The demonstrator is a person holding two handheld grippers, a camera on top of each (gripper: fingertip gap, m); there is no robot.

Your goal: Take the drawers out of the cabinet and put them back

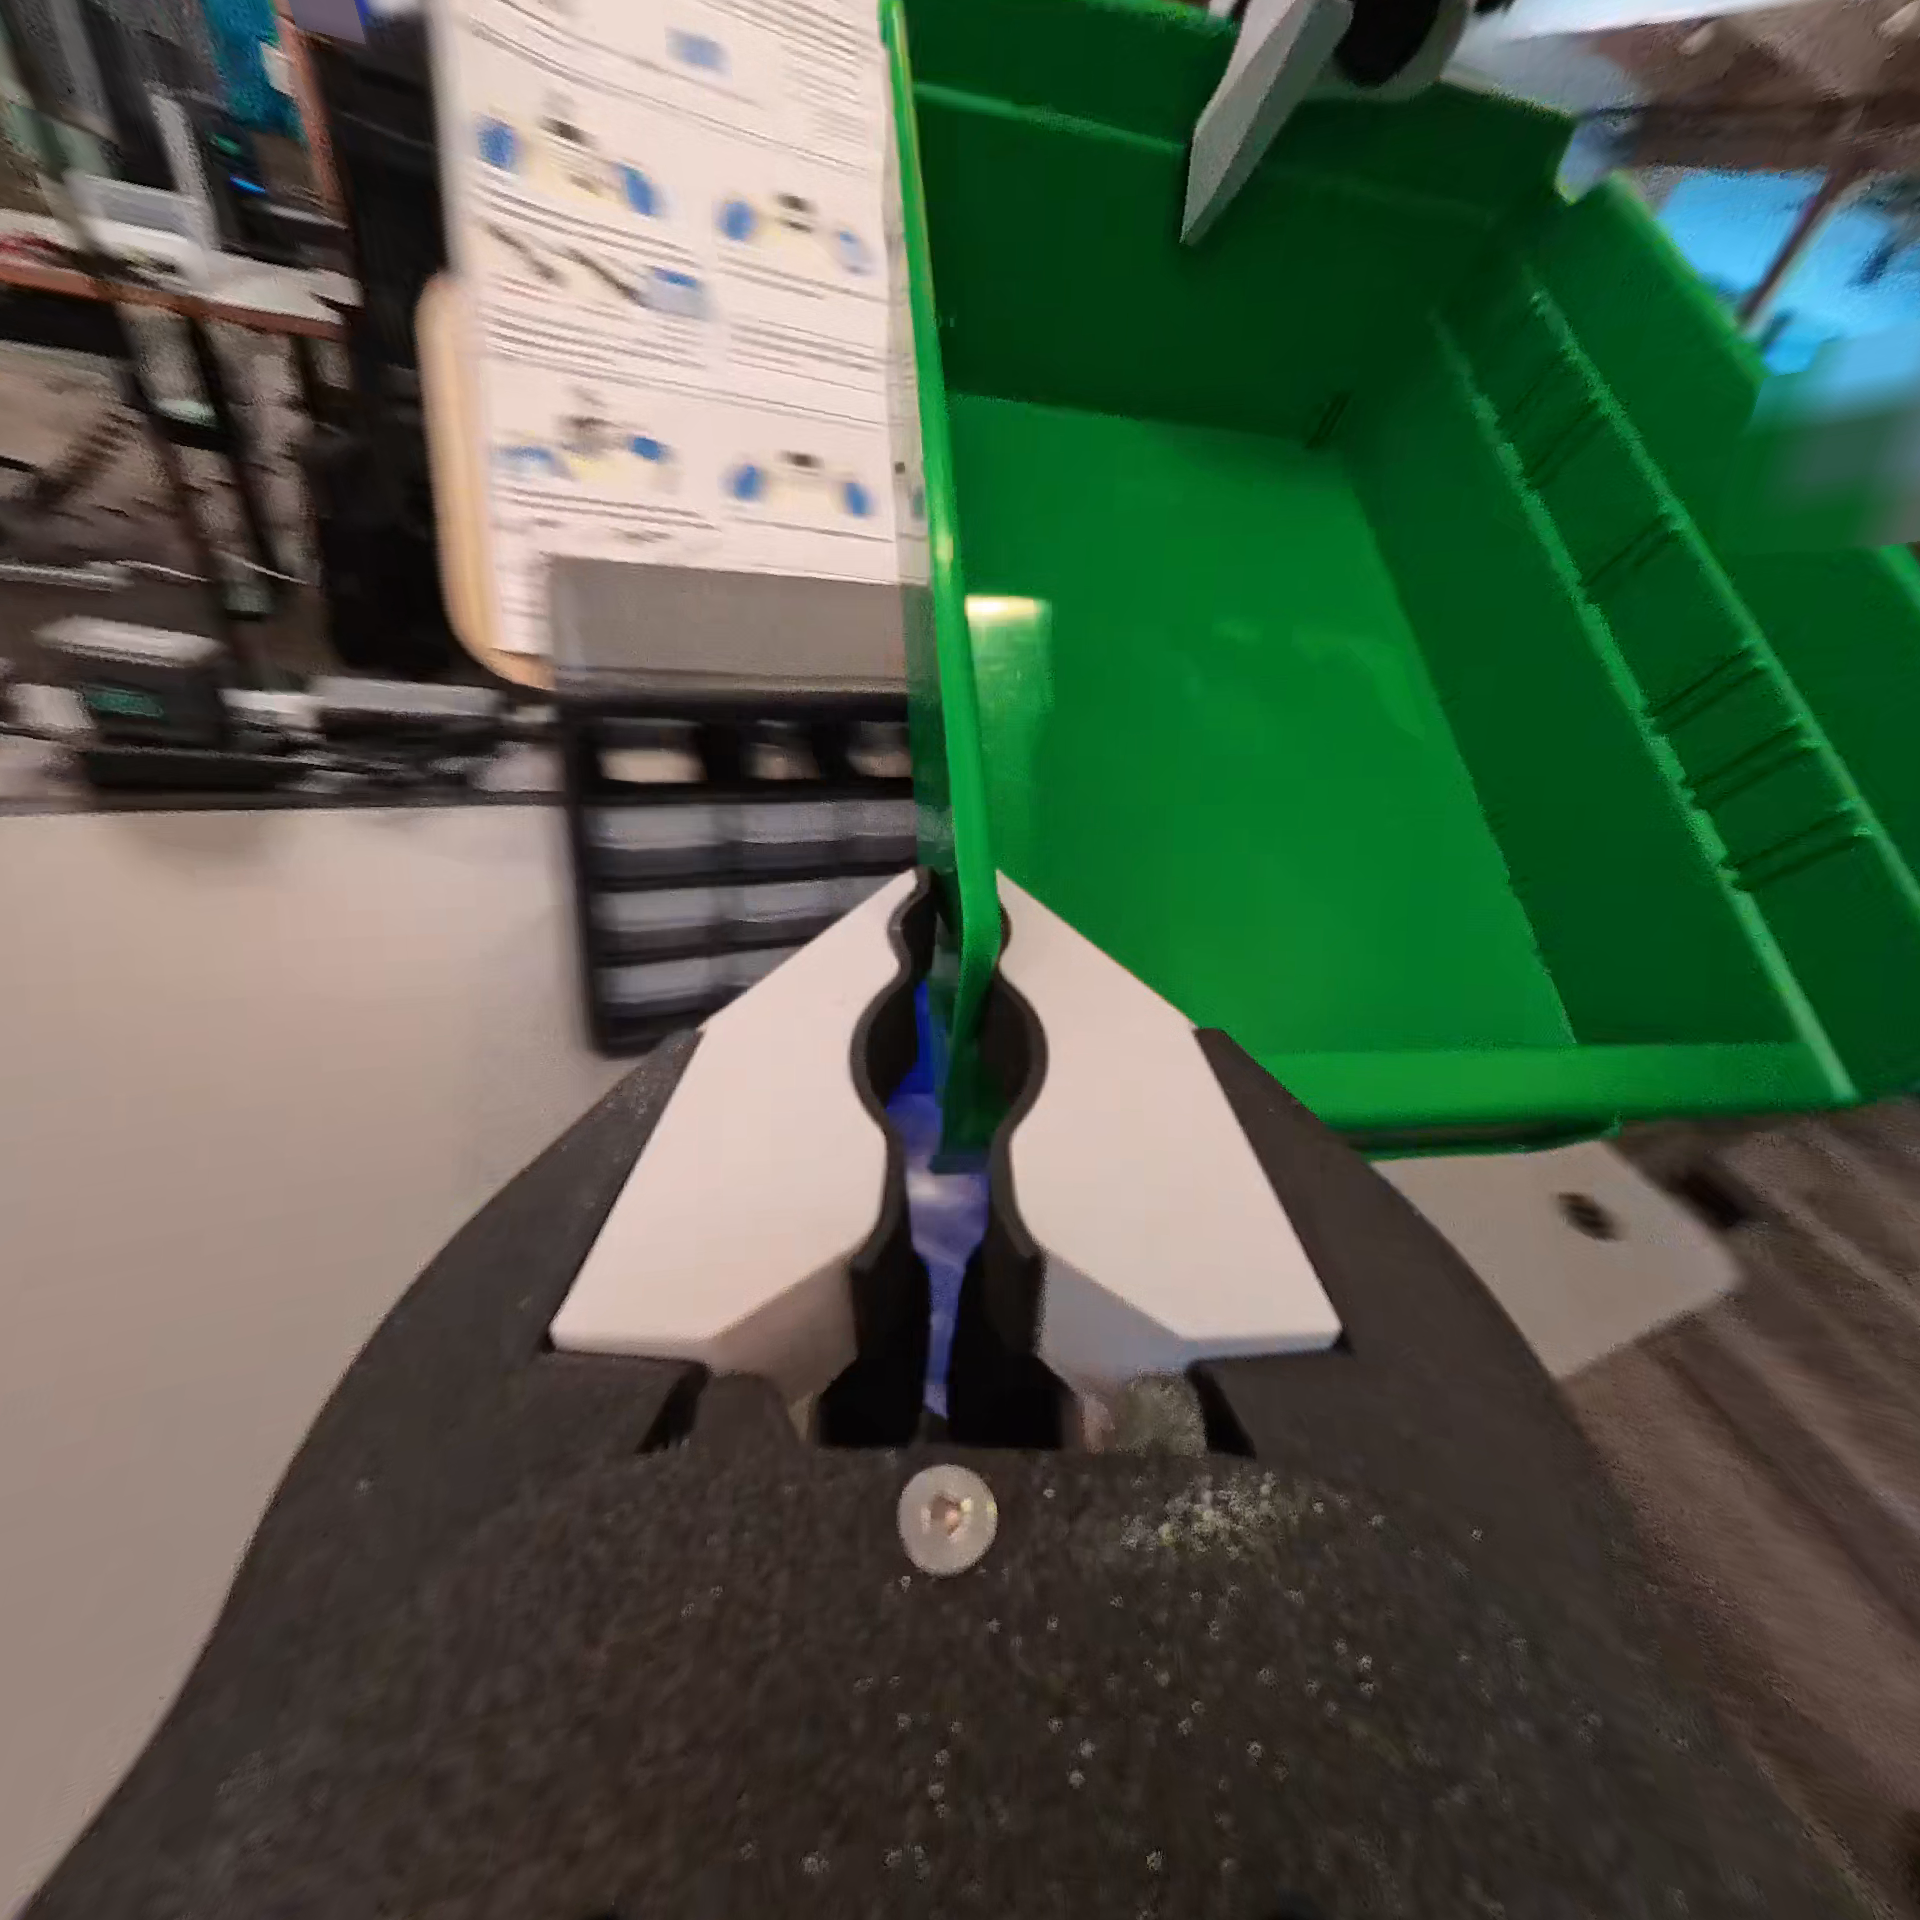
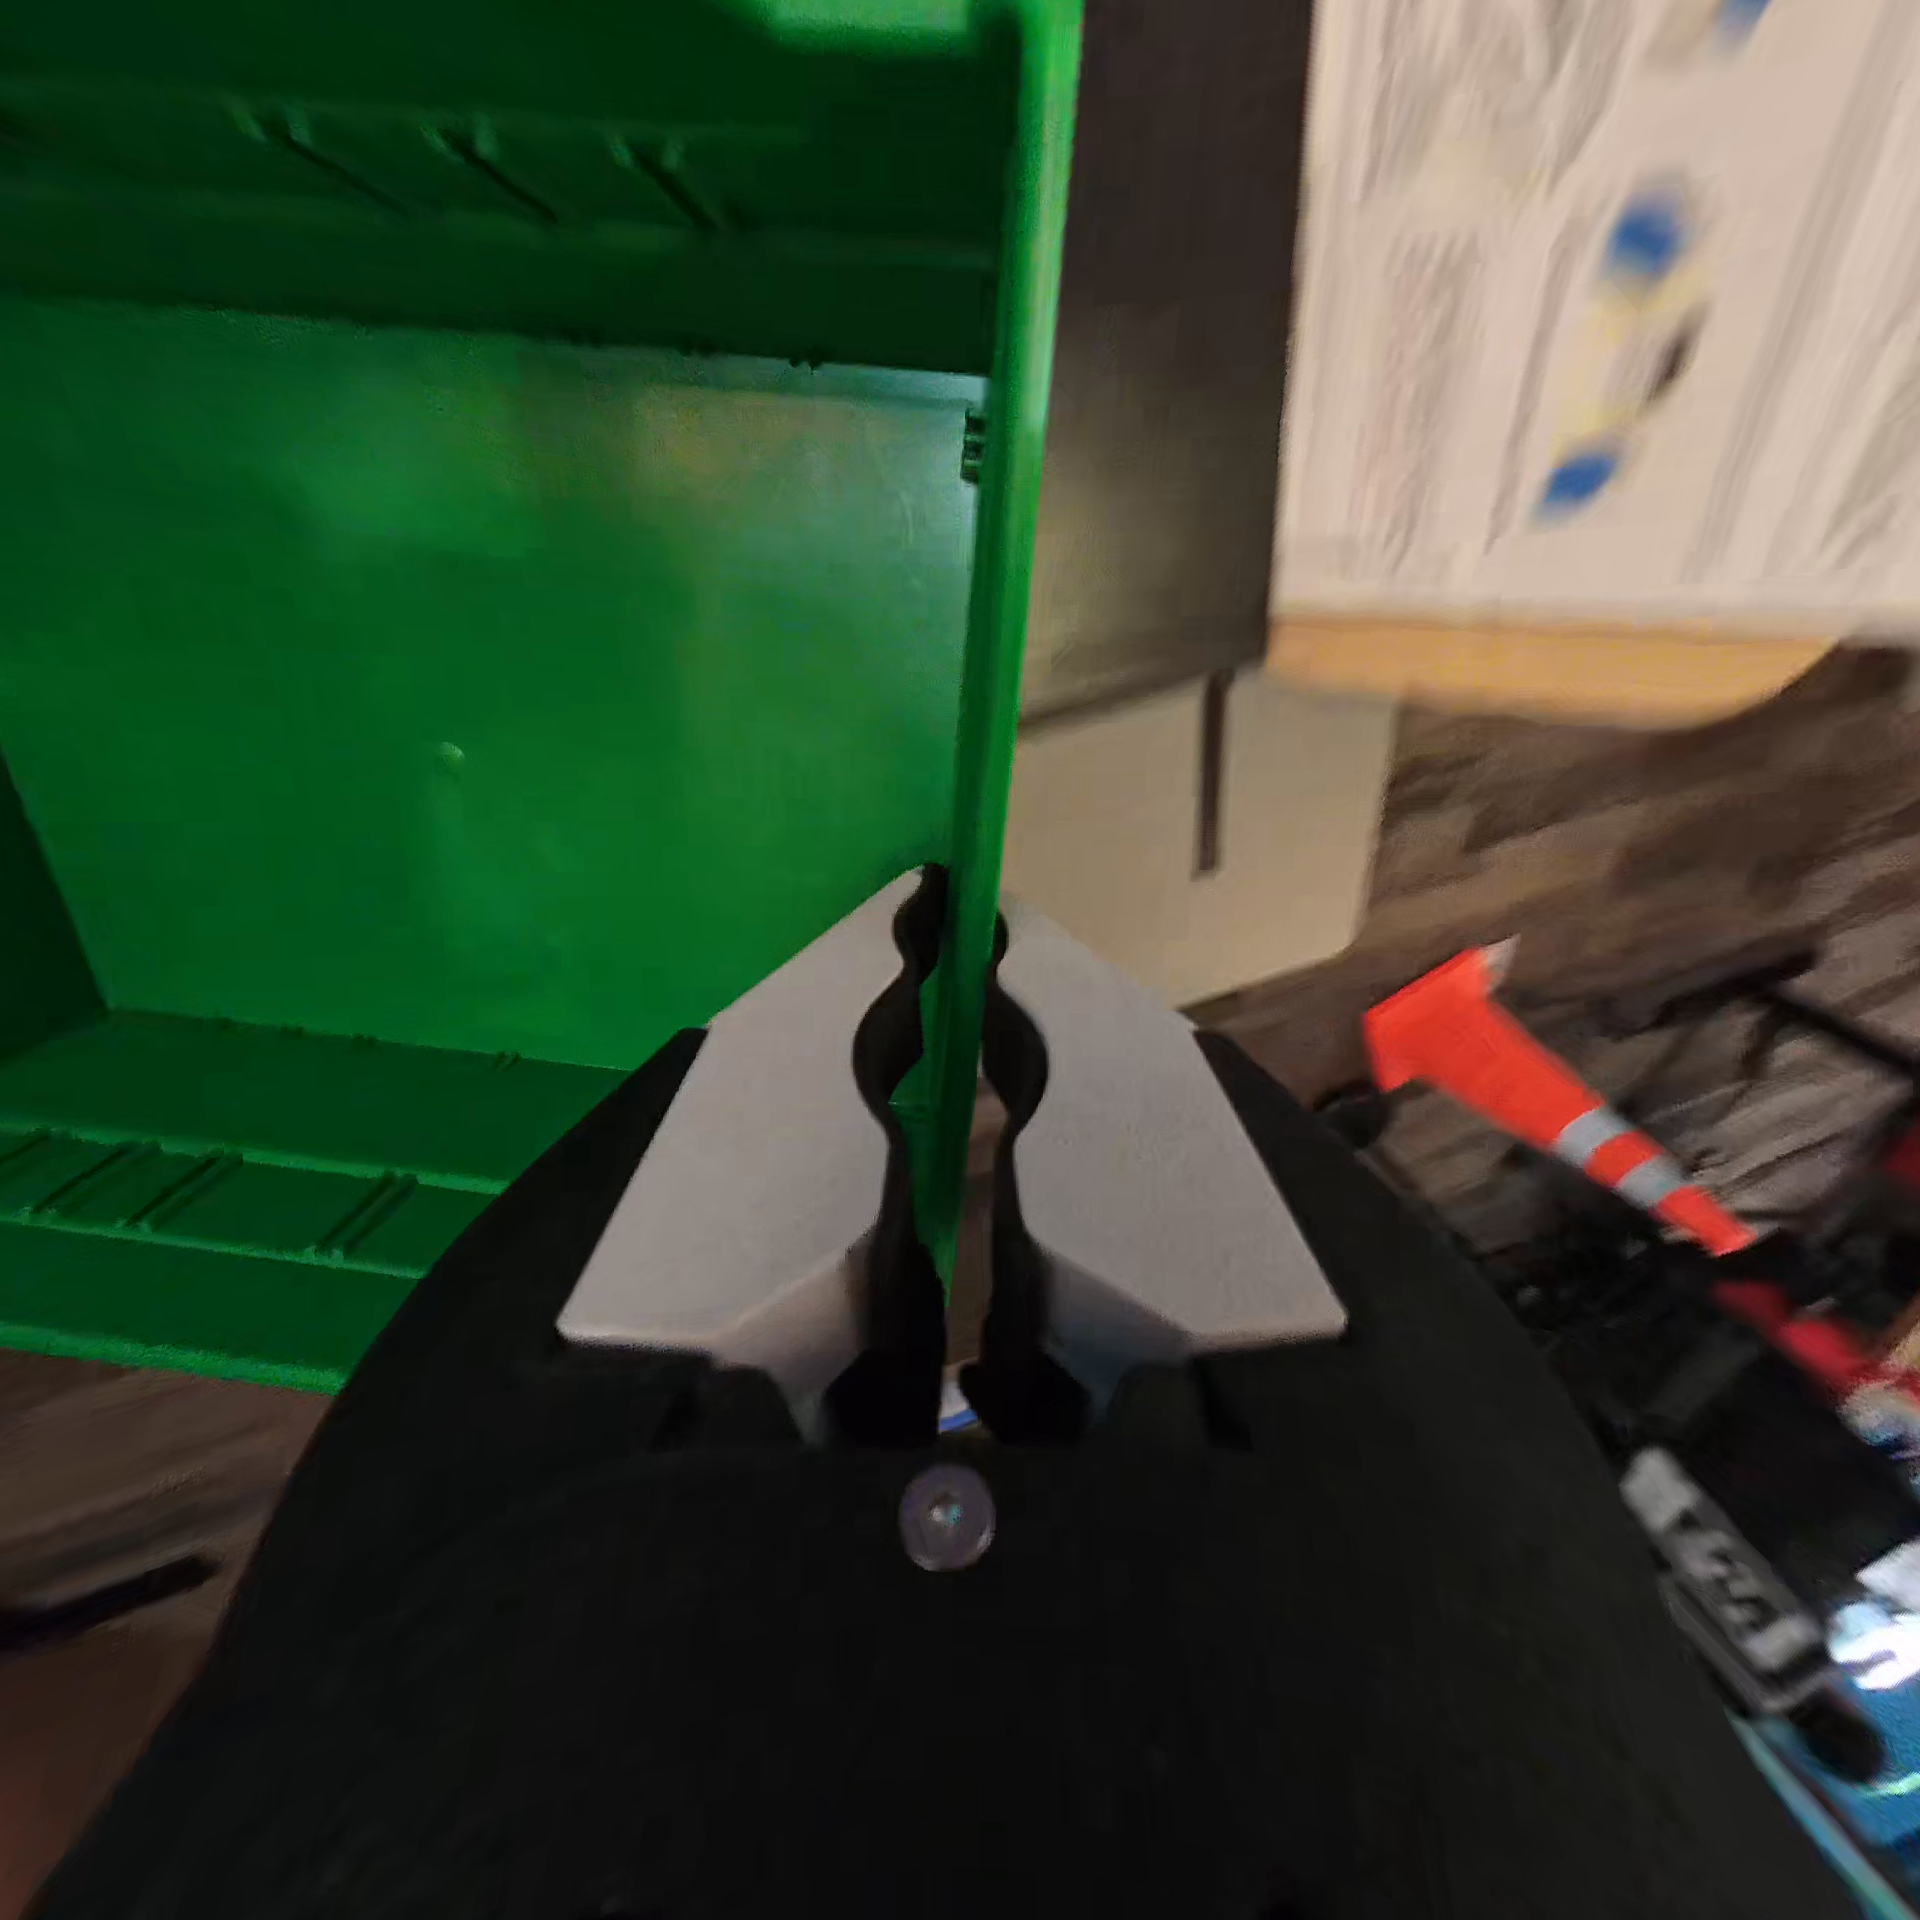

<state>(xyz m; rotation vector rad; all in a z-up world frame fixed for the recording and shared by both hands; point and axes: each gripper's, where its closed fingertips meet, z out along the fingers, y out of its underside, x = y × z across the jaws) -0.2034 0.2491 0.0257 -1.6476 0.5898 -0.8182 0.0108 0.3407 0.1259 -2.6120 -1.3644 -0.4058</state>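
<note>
Green plastic fills the left wrist view: one empty drawer (image 1: 1299,727) is held in the air, its thin side wall pinched between the closed fingers of the left claw (image 1: 961,914). Beyond it, a small dark cabinet (image 1: 727,873) of pale drawers stands on the tabletop (image 1: 260,1091), well apart from the green drawer. A printed sheet (image 1: 675,291) hangs behind. One finger of the other claw shows at the drawer's far wall.

From the right wrist view, the right claw (image 2: 961,904) is clamped on the opposite thin wall of the same drawer (image 2: 468,623), which looks tilted. One orange tool (image 2: 1538,1101) lies off to the right among dark clutter.

Both grips bite only on narrow, smooth edges, so the likely trouble is the wall slipping or flexing out if the two claws pull apart or twist unevenly. Heavy blur suggests quick motion, which adds to that risk.
</note>
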